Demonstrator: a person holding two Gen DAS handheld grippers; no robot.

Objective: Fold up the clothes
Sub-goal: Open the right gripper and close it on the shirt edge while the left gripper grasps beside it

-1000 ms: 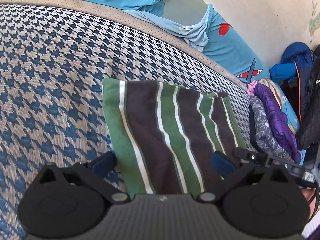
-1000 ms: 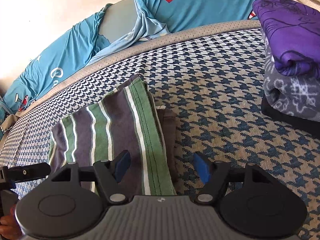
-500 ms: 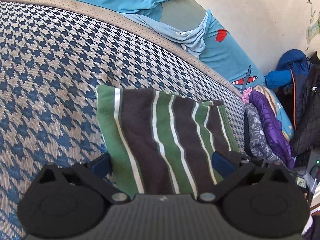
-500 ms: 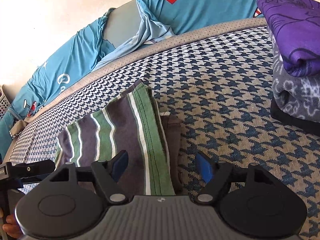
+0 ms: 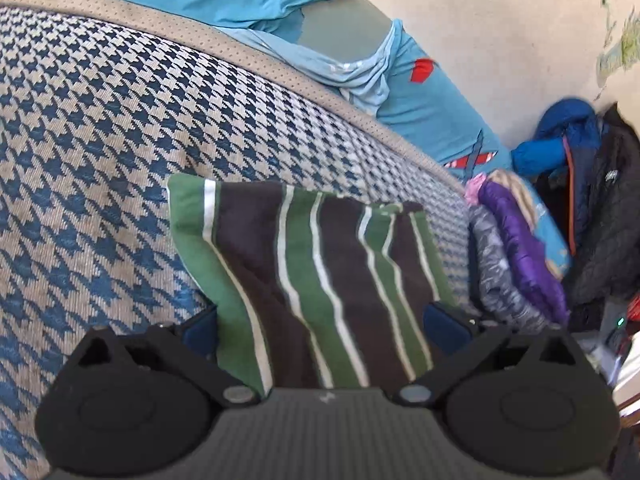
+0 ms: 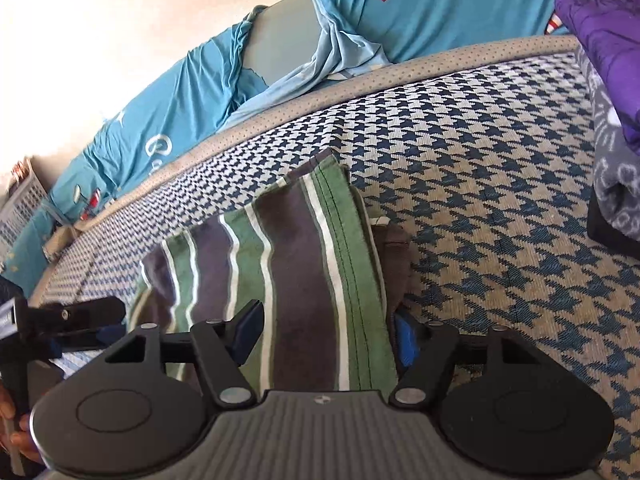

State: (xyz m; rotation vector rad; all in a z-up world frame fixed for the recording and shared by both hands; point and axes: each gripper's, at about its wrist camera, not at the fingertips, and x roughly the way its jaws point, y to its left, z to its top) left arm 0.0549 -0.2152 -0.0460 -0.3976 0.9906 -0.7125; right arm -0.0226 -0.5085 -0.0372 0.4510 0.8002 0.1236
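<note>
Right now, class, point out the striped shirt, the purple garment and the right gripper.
Striped shirt (image 5: 320, 264): left wrist view, middle of its top layer.
Purple garment (image 6: 600, 32): right wrist view, upper fold.
Right gripper (image 6: 326, 334): right wrist view, midway between fingertips.

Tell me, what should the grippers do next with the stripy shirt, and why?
Probably close both on the near edge. The striped shirt lies folded on the houndstooth mat, and its edge already sits between the open fingers of the left gripper and the right gripper. Once pinched, it could likely go onto the folded pile beside it.
</note>
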